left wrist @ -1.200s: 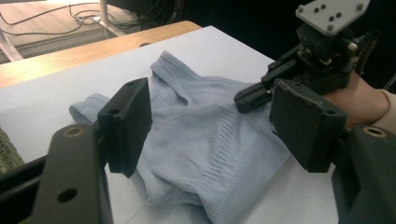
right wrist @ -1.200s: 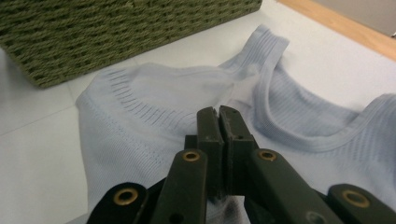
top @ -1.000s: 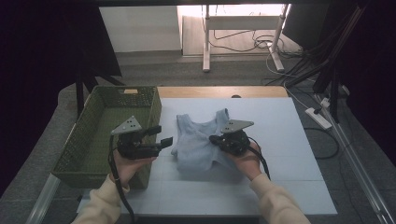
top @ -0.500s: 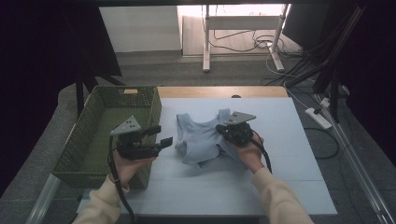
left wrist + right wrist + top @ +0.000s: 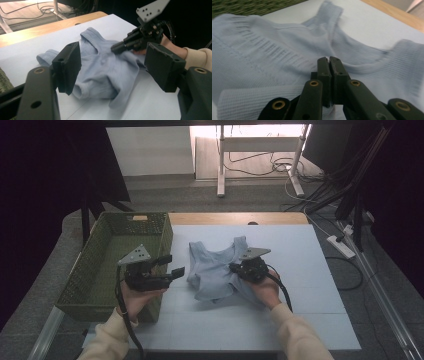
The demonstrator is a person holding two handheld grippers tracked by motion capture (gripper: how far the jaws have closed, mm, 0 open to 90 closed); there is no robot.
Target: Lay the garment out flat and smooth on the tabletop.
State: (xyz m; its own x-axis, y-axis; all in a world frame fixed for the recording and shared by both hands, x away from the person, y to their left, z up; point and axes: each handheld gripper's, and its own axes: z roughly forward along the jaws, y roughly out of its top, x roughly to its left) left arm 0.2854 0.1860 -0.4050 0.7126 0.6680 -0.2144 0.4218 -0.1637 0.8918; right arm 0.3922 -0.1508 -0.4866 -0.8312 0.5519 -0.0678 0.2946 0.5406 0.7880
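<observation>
Right gripper (image 5: 235,268): its jaws are seen pressed together in the right gripper view (image 5: 329,60), with a fold of the light blue knitted top (image 5: 215,272) apparently pinched between the tips; the cloth at the very tips is partly hidden, so the pinch is likely rather than certain.
Right gripper, place: it is held low over the top's right side, pointing toward the left gripper, with the person's right hand (image 5: 265,289) wrapped behind it.
Left gripper (image 5: 172,265): its jaws are held wide apart and nothing is gripped; in the left gripper view (image 5: 112,67) the top is framed between the two black pads without being touched.
Left gripper, place: it is kept above the table (image 5: 300,250), between the basket and the top, pointing toward the right gripper.
Top: it is spread in front of both grippers on the pale blue table, rumpled, with its right part folded over toward the middle and the straps lying on the far side of the grippers.
Top, seen from the left gripper (image 5: 105,70): it lies just beyond the open pads, and the right gripper (image 5: 117,47) is seen resting on its far edge.
Basket (image 5: 95,265): a green woven basket is set just outside the left gripper, away from the top.
Table edge: a wooden strip (image 5: 235,218) is seen beyond the top, far from both grippers.
</observation>
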